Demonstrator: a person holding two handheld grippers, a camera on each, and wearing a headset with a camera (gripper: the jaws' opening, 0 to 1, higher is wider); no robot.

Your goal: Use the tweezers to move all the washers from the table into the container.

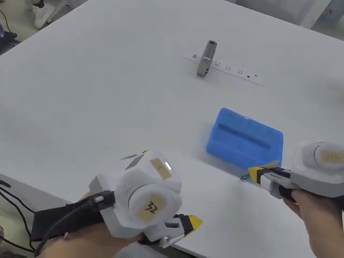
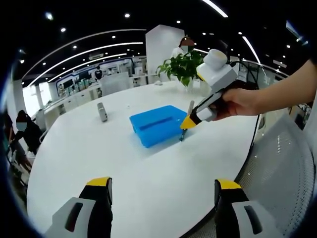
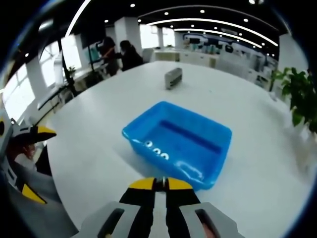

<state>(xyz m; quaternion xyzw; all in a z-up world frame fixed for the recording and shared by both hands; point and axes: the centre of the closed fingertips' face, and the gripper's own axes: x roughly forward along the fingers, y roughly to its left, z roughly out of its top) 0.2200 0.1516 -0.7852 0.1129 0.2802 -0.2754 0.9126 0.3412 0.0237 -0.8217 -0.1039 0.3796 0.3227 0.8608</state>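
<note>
Head view: a white table (image 1: 97, 97) fills the frame. At lower left of centre is the left gripper (image 1: 167, 188), its jaws spread wide with nothing between them. Right of centre lies a blue container (image 1: 244, 137). In the right gripper view, three small washers (image 3: 156, 150) lie inside it, by the wall nearest the camera. At the right edge, the right gripper (image 1: 255, 173) is pinched narrow on the tweezers (image 1: 244, 178), whose tip is just beside the container's near edge.
</note>
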